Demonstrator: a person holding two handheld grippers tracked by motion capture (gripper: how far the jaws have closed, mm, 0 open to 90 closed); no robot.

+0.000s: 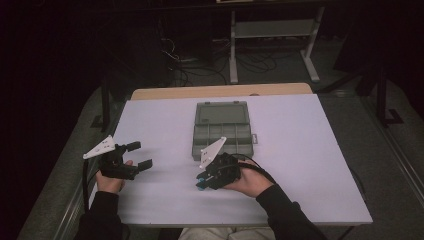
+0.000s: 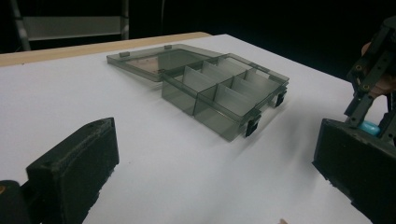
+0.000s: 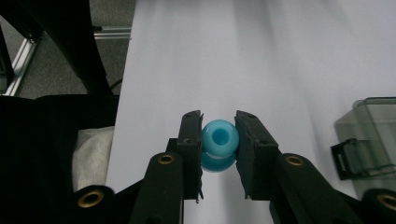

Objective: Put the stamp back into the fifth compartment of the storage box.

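A grey see-through compartment box (image 1: 221,131) lies open at the table's middle, its lid folded back toward the far side; its dividers (image 2: 219,91) show clearly and the cells look empty. My right gripper (image 1: 201,183) hovers just in front of the box, shut on a light blue bead (image 3: 218,138) with a hole through it. That bead (image 2: 370,127) also peeks out between the right jaws in the left gripper view. My left gripper (image 1: 140,155) rests at the table's left side, open, with nothing between its fingers (image 2: 74,172).
The white table (image 1: 300,150) has a wooden strip along its far edge. A box latch (image 3: 348,158) sits close to the right gripper. Metal frame legs (image 1: 310,50) and cables lie on the floor behind the table. A person's lap is below the near edge.
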